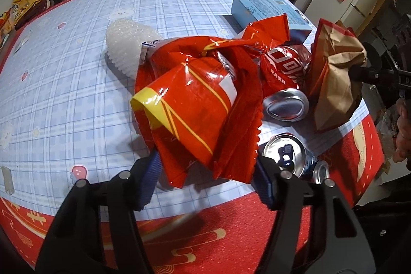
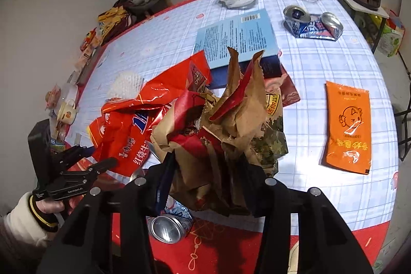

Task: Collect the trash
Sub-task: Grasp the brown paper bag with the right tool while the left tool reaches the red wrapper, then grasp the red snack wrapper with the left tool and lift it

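Left wrist: left gripper (image 1: 205,166) is pinching a light, slippery red wrapper (image 1: 195,104); right gripper (image 2: 213,181) is clamping crumpled paper bag (image 2: 231,125), soft, best gripped mid-crumple.

Crushed cans (image 1: 285,104) beside open tablecloth (image 1: 64,84)
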Tool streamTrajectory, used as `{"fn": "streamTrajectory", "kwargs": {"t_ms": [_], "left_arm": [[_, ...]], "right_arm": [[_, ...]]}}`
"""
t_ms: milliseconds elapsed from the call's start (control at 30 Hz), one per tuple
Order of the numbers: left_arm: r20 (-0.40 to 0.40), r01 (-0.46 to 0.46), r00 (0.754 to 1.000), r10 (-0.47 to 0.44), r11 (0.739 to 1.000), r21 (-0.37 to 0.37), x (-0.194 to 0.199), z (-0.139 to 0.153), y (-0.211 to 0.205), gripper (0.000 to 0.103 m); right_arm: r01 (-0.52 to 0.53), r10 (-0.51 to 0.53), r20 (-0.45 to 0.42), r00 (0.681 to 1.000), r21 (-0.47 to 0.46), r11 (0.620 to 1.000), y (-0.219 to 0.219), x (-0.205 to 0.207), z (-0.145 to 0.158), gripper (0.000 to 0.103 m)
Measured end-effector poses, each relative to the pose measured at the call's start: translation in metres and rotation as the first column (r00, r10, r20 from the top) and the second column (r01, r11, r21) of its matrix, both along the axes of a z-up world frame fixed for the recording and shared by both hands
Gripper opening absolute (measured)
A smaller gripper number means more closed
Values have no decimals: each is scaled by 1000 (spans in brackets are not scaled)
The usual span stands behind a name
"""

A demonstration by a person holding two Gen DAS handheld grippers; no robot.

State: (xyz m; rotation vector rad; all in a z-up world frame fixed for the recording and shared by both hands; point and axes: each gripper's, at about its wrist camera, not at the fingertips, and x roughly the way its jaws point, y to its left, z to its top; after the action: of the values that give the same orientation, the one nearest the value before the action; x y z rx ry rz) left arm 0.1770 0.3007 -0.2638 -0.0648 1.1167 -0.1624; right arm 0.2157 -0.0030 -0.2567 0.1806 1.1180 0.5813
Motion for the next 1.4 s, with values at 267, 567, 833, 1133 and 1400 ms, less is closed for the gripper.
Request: {"fn": "streamTrajectory", "kwargs": {"t_ms": [267,567,833,1133,1400], "left_arm": [[31,-21,999,22,1000,-20,3,5,0,84],[84,-55,995,59,997,-54,-4,25,19,96],[80,-8,997,11,1000,-27,25,19,9,97],[33,75,997,-75,997,14,38,0,-13,97],[-5,37,999,-37,999,-11,41,-12,-14,92]], "right_arm": [[16,-16,8,1000,-20,1000,-9,-5,2,46],[46,-46,16,999,-18,999,-18,-5,5,46],[46,-46,14,999,-17,999,-16,-6,5,46],[73,-73,11,997,-18,997,-24,-8,6,47],[78,-78,3,997,-15,997,-24,-9,4,47]]}}
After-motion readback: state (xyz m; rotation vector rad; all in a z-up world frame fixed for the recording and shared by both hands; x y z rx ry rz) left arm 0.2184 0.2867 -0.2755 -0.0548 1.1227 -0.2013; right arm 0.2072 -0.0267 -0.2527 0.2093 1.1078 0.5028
